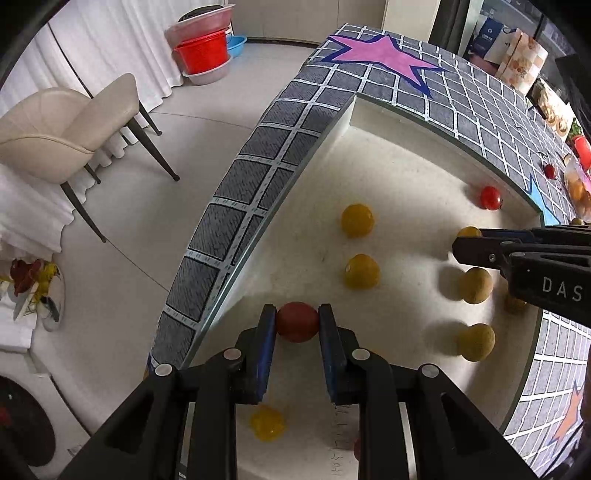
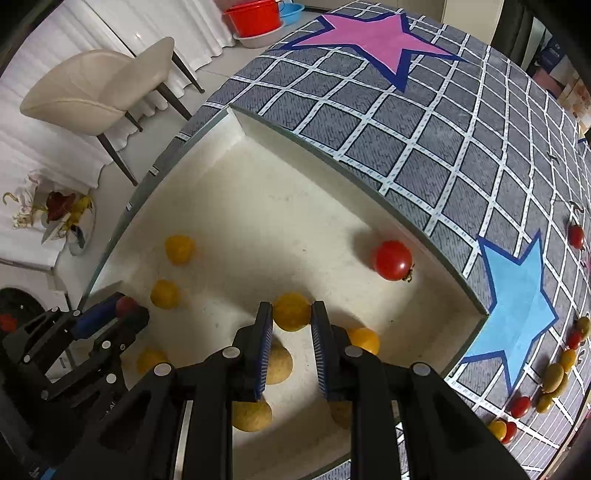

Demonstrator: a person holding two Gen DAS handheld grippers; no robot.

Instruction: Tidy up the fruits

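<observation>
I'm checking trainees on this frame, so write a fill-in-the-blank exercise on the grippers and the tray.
1. The left gripper is shut on a ____ tomato.
2. The right gripper is shut on a ____ tomato.
3. Both grippers hang over the white ____, not the checked mat.
4. The star beyond the tray's far wall is ____.

Missing words: red; yellow; tray; pink

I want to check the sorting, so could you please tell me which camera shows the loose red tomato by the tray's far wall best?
The right wrist view: the red tomato is large, sharp and unobstructed beside the tray wall, stem visible. The left wrist view shows it smaller and farther off.
</observation>
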